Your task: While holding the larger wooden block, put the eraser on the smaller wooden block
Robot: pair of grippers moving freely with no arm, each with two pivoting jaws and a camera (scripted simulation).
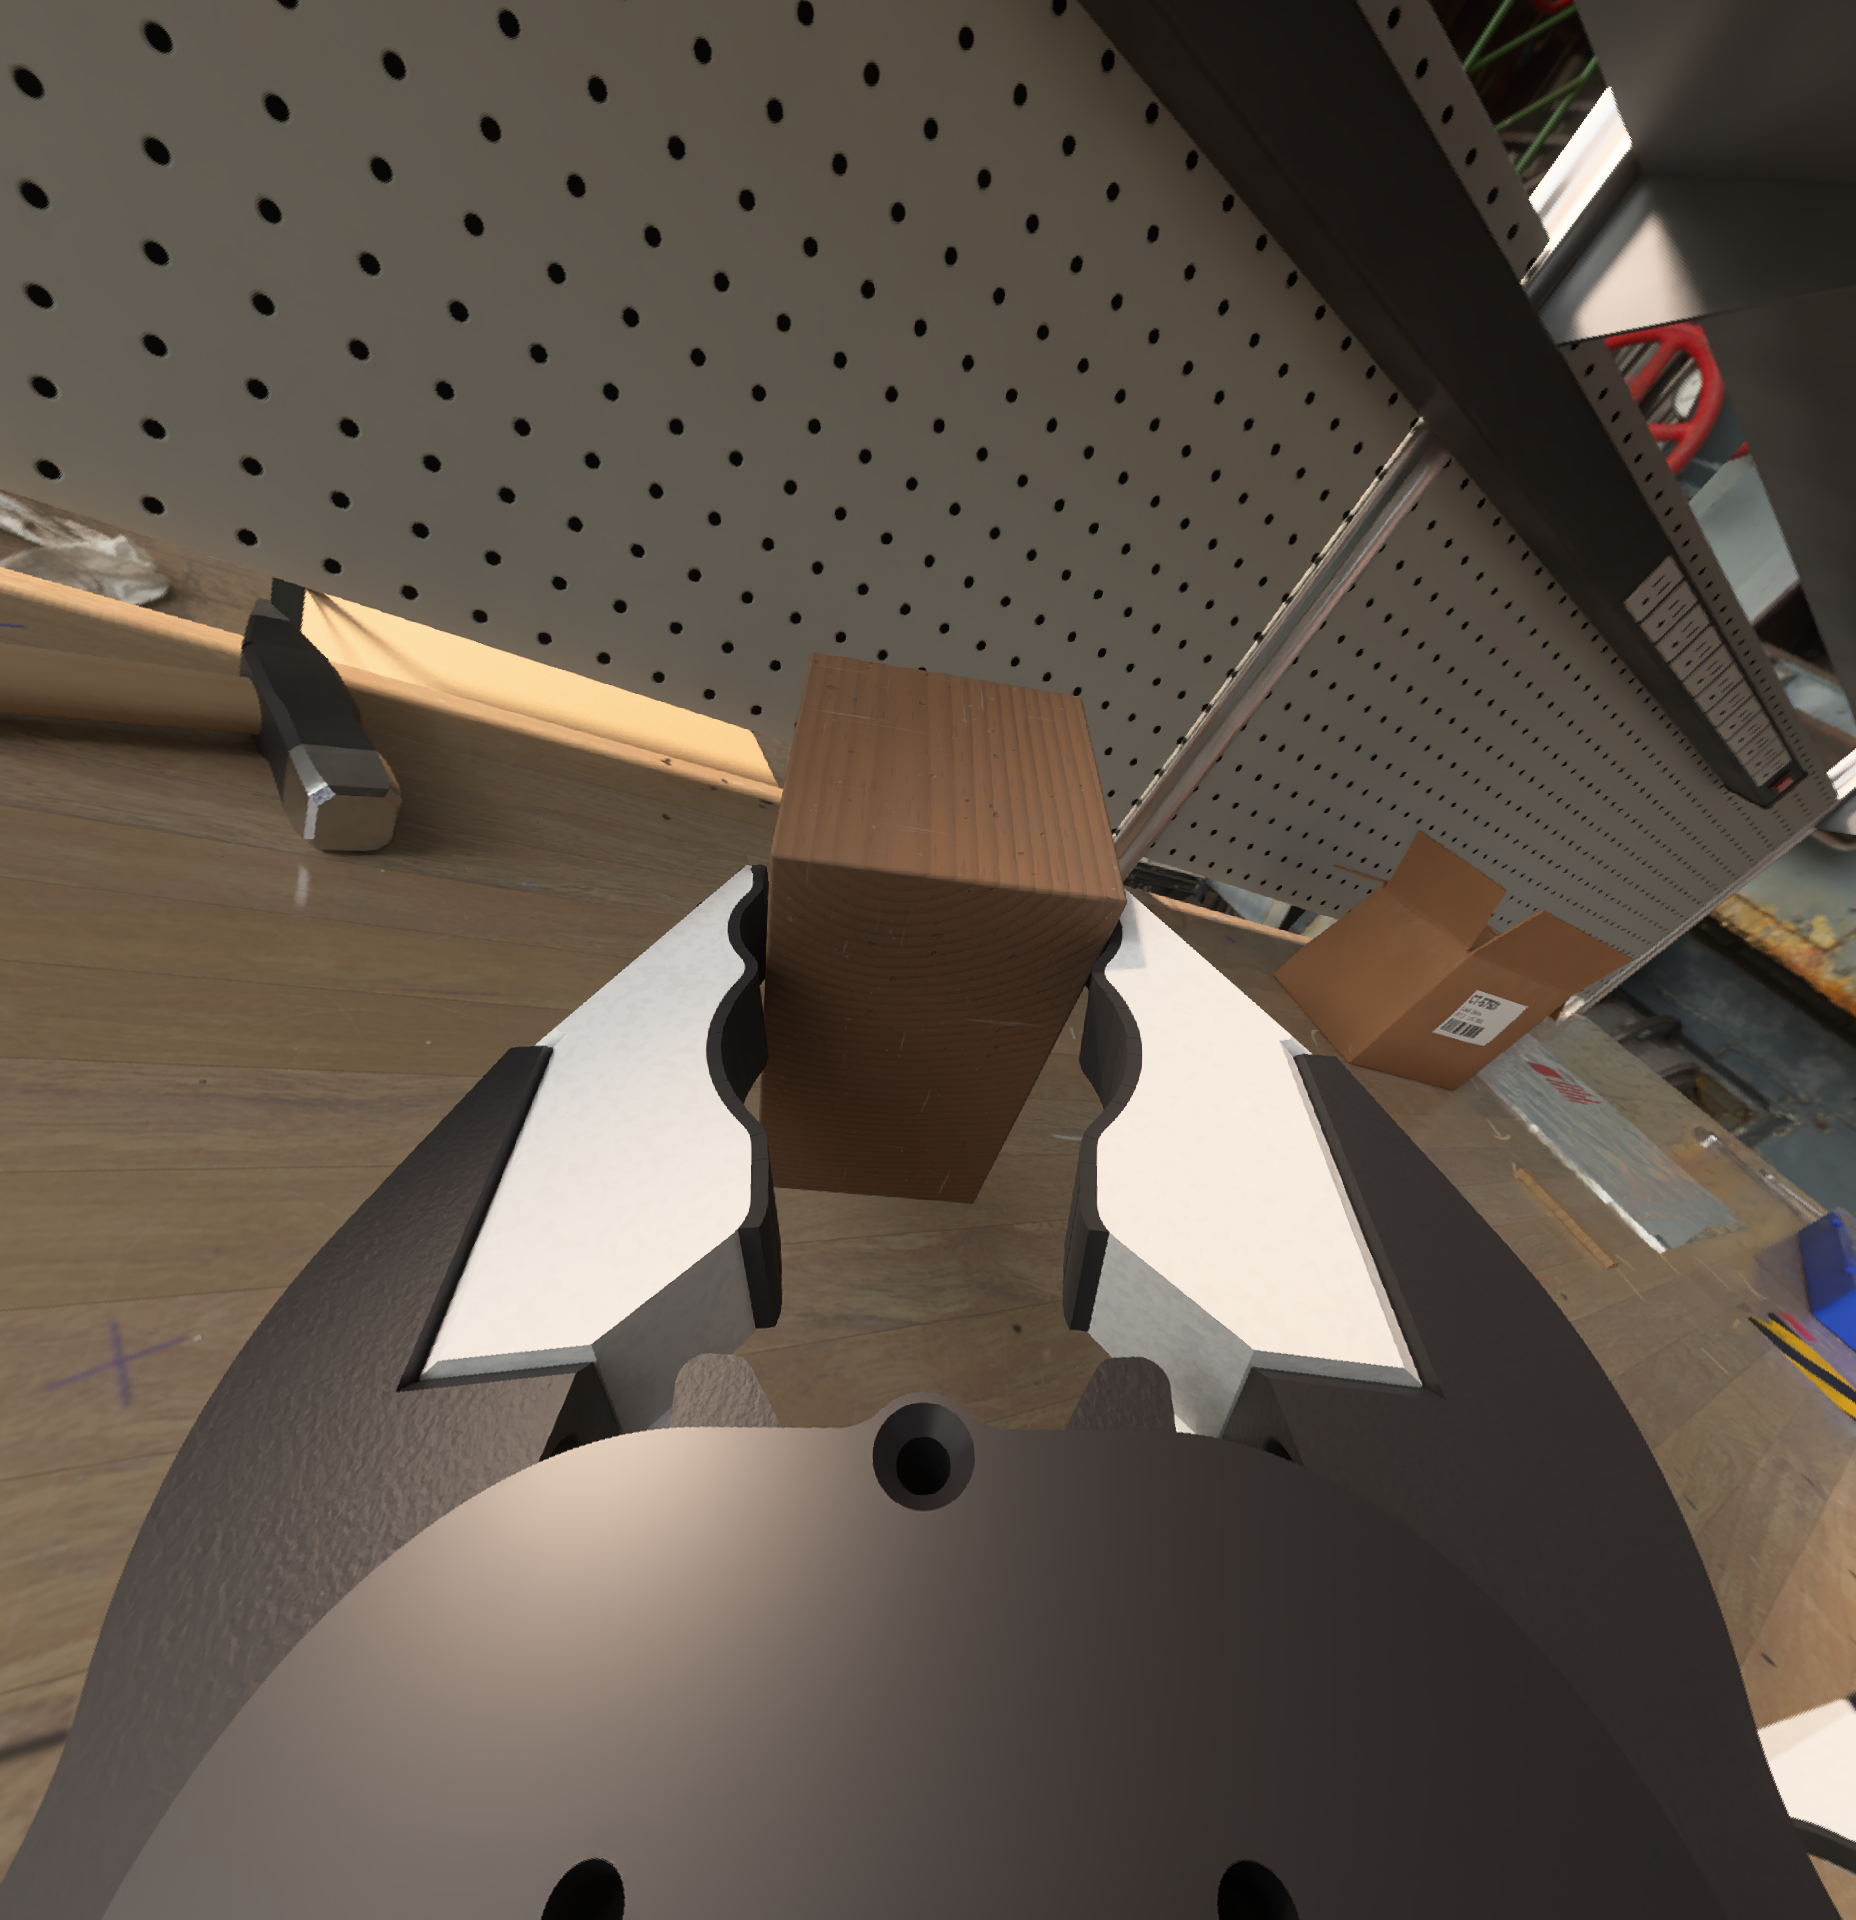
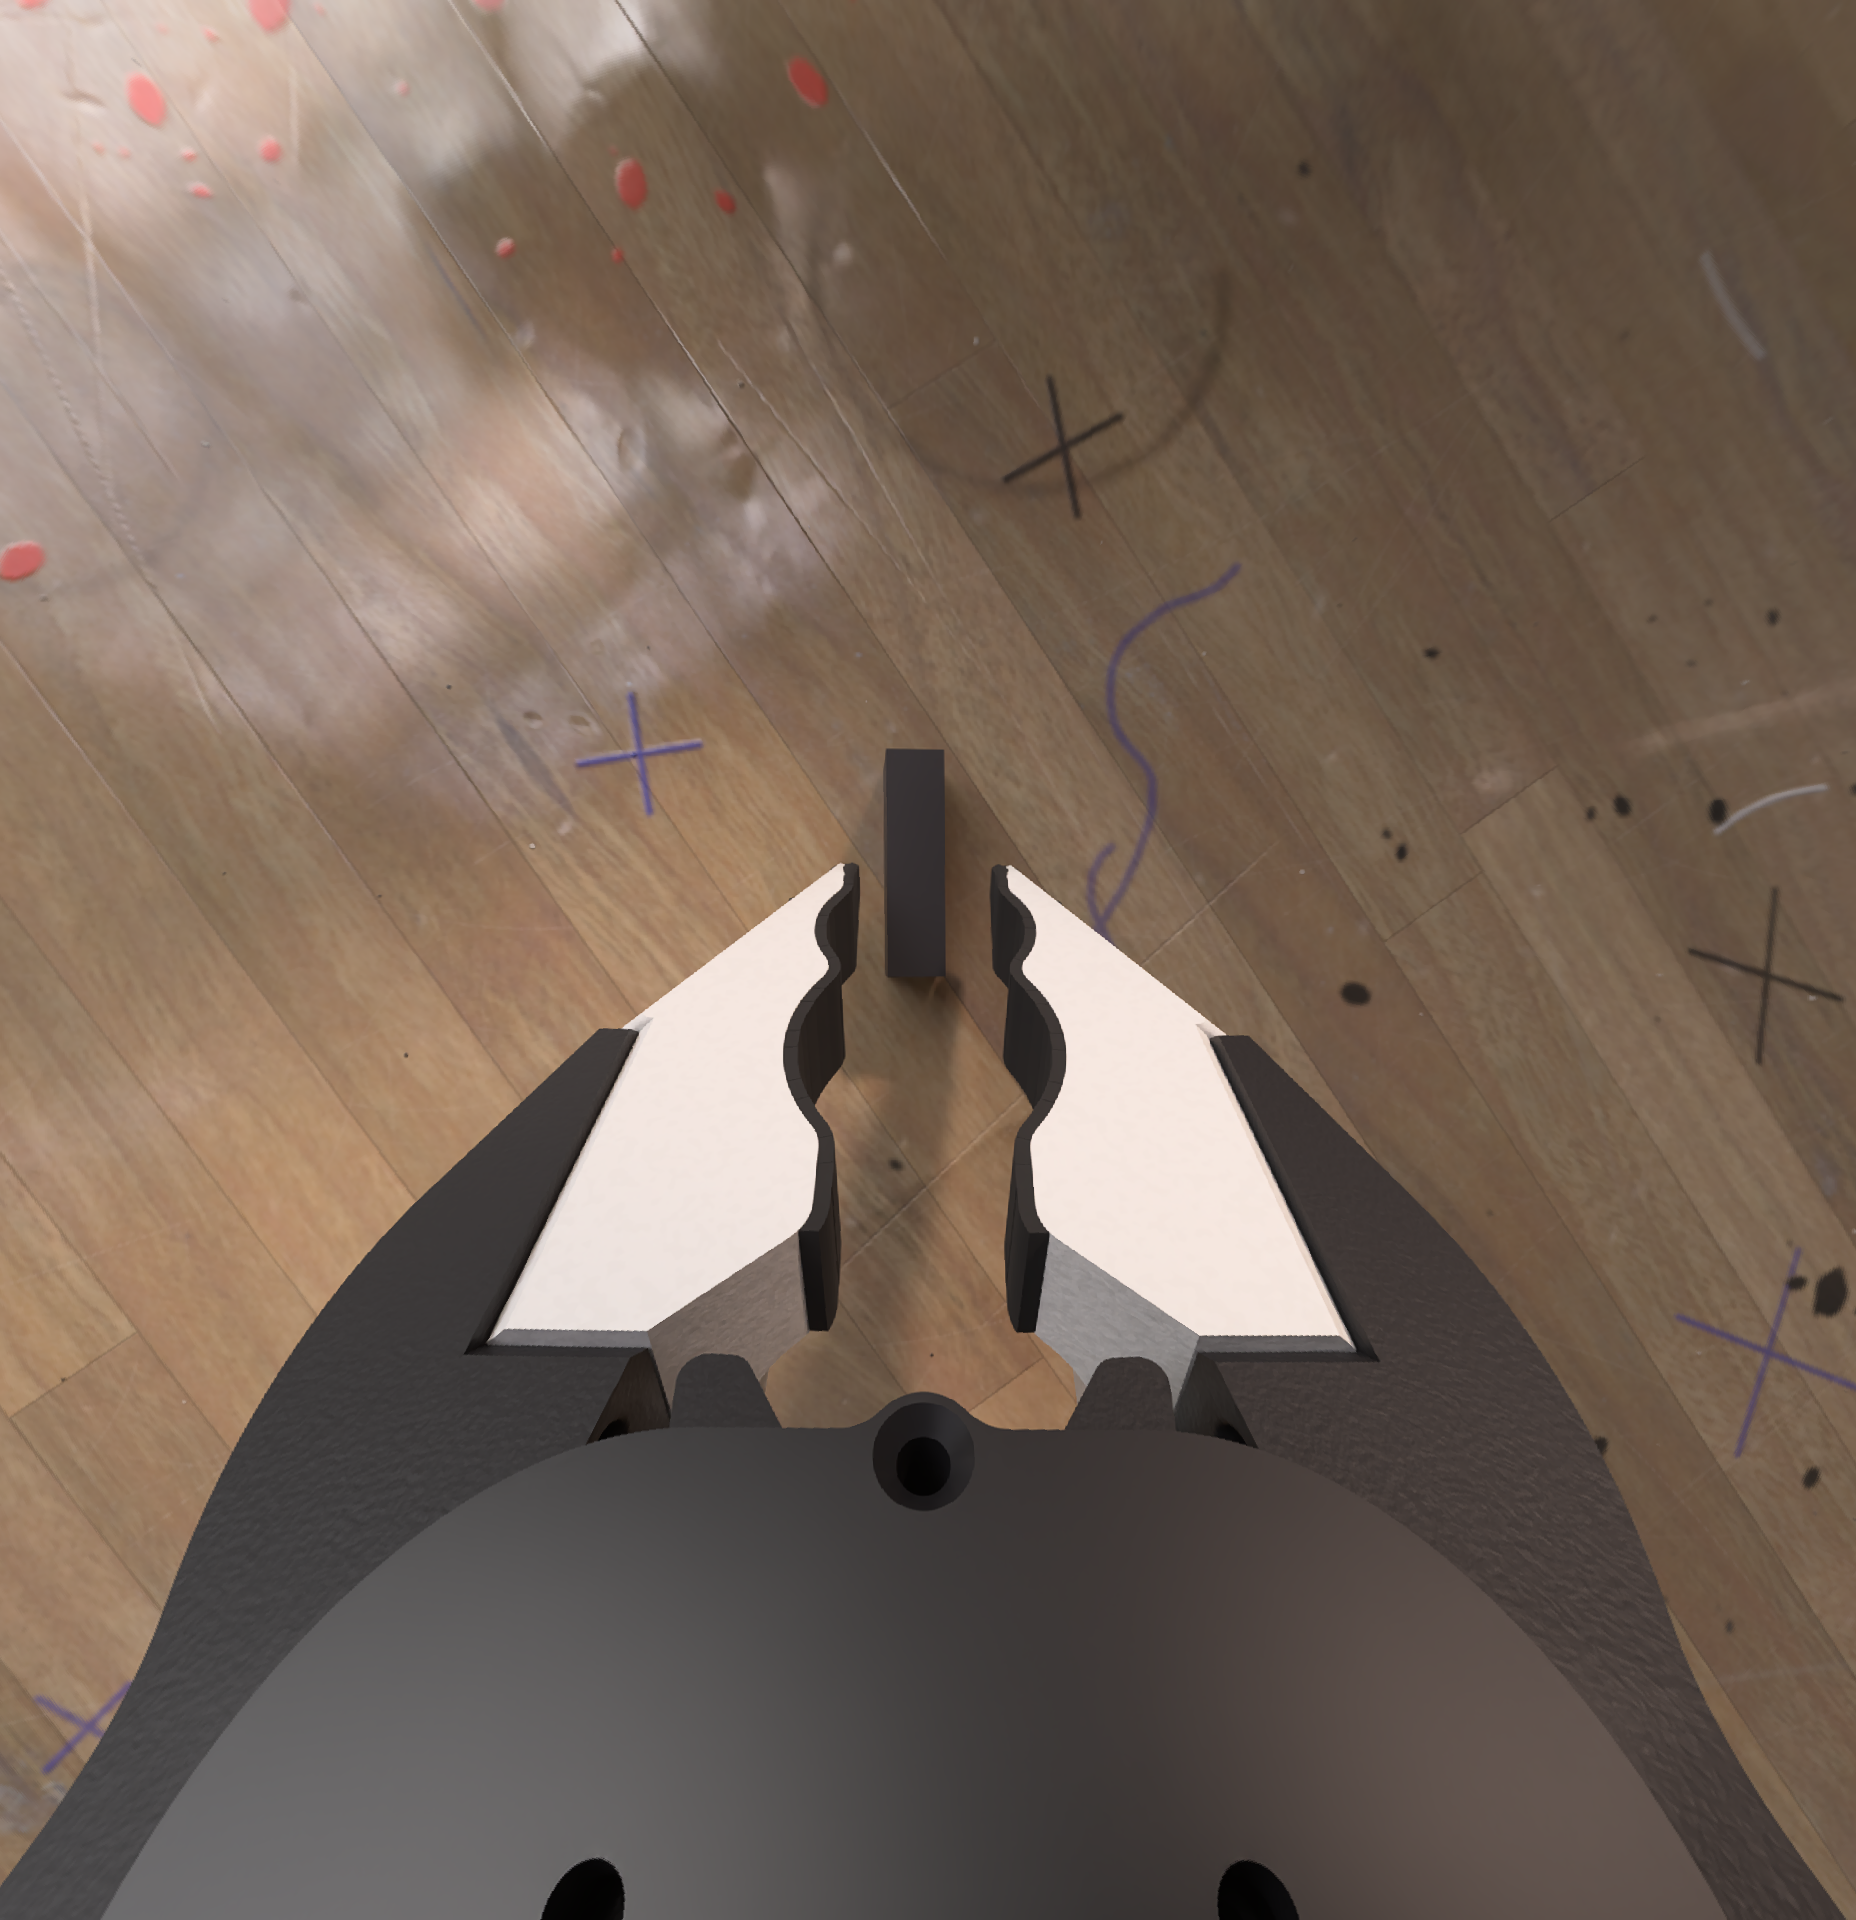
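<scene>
Left wrist view only: left gripper [image 1: 934, 914] clenched on the block [image 1: 929, 935], both pads pressed to its sides, block raised off the bench [image 1: 176, 1091]. Behind it a pegboard [image 1: 695, 364] runs along the back. Hammer [image 1: 321, 738] lies at left near the pegboard's foot, head towards the camera. Open cardboard box [image 1: 1443, 977] lies on the bench at right, well apart from the block. Blue item [image 1: 1838, 1278] and pencils [image 1: 1828, 1371] at far right edge, too cut off to tell more. A red handle [image 1: 1672, 395] shows past the shelf upright at top right.

Right wrist view only: right gripper [image 2: 924, 894] looks down at the bench [image 2: 280, 1039], jaws parted, nothing clasped. Eraser [image 2: 915, 862] stands on edge between the fingertips, a gap visible on each side; whether it rests on the bench or hangs above it I cannot tell. Pen crosses, a purple squiggle, red paint spots and black specks mark the boards.

Block: reddish-brown wood, tall rectangular, fine straight grain on the top face, curved rings on the near face, a few pale scratches. Eraser: small, thin, dark charcoal slab, plain faces
</scene>
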